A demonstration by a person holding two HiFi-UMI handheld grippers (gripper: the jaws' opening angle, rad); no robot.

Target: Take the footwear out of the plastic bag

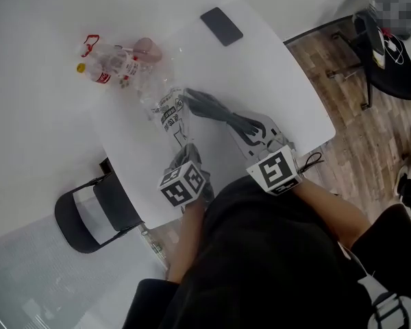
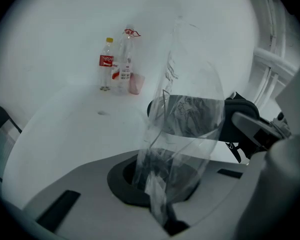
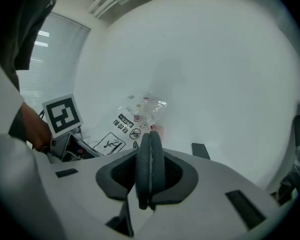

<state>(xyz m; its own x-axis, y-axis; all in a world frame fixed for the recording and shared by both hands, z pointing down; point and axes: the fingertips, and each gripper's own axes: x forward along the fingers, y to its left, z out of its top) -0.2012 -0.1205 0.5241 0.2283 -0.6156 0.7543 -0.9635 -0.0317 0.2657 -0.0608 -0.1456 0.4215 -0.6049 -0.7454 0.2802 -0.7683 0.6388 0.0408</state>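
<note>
The left gripper (image 2: pixel 160 206) has its jaws pinched together on the lower end of the clear, crinkled plastic bag with black print (image 2: pixel 192 79). The bag rises from them slack and creased. The right gripper (image 3: pixel 149 181) is clamped, narrowly parted, on the dark grey flat footwear (image 1: pixel 218 107). Its own view shows the footwear only edge-on, as two thin layers pressed together, so the shape is hard to read there.

In the left gripper view the footwear is a dark mass seen through wrinkled film. Whether its far end lies inside the bag or merely behind it cannot be told. In the head view the person's black-clad body covers both hands and the near table edge, and the bag's print is too small to read. There the footwear stretches as long dark strips from the right gripper towards the bag, over the white table (image 1: pixel 281 88).

Farther off, two clear plastic bottles (image 1: pixel 109 66) stand beside a pink cup (image 1: pixel 146 46), well apart from a black rectangular phone (image 1: pixel 221 26). A black chair (image 1: pixel 89 214) sits by the table's edge.
</note>
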